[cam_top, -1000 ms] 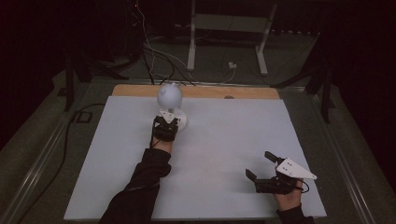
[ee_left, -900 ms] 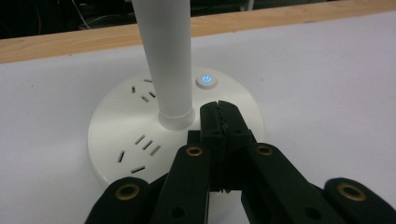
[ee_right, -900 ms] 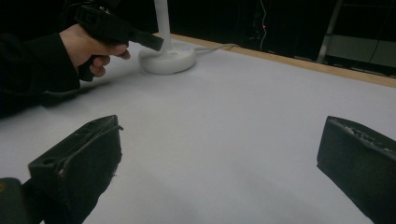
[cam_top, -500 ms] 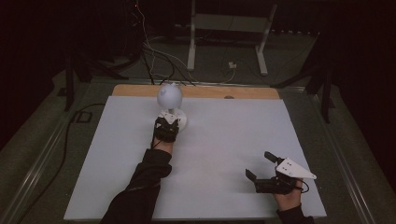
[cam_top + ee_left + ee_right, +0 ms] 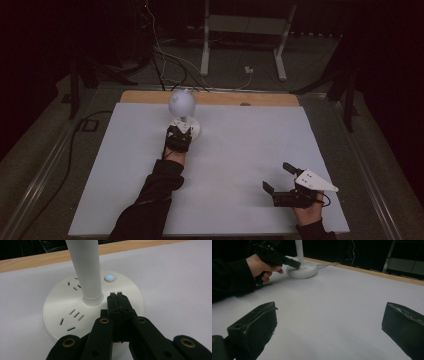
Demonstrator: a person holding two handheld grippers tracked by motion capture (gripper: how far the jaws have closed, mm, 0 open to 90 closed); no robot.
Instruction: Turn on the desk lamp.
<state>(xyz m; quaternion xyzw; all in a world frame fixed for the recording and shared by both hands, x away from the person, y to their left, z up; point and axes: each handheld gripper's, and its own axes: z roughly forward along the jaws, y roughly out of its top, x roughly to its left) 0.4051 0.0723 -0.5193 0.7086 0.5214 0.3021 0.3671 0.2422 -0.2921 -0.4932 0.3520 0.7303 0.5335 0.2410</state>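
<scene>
High view: white sheet (image 5: 235,165) covers the table; wood edge (image 5: 260,99) shows at the far side. Lamp (image 5: 182,104) stands far left of centre, round head above a round base (image 5: 192,131). Left gripper (image 5: 179,135) rests at the near side of the base. Left gripper view: jaws clenched together, nothing between them, tips over the base top just beside the stem (image 5: 86,270); a lit blue button (image 5: 110,277) lies just beyond the tips, with socket slots (image 5: 75,315) to the left. Right gripper (image 5: 280,177) sits near right on the sheet, well apart from the lamp, jaws released and wide with nothing between them.
</scene>
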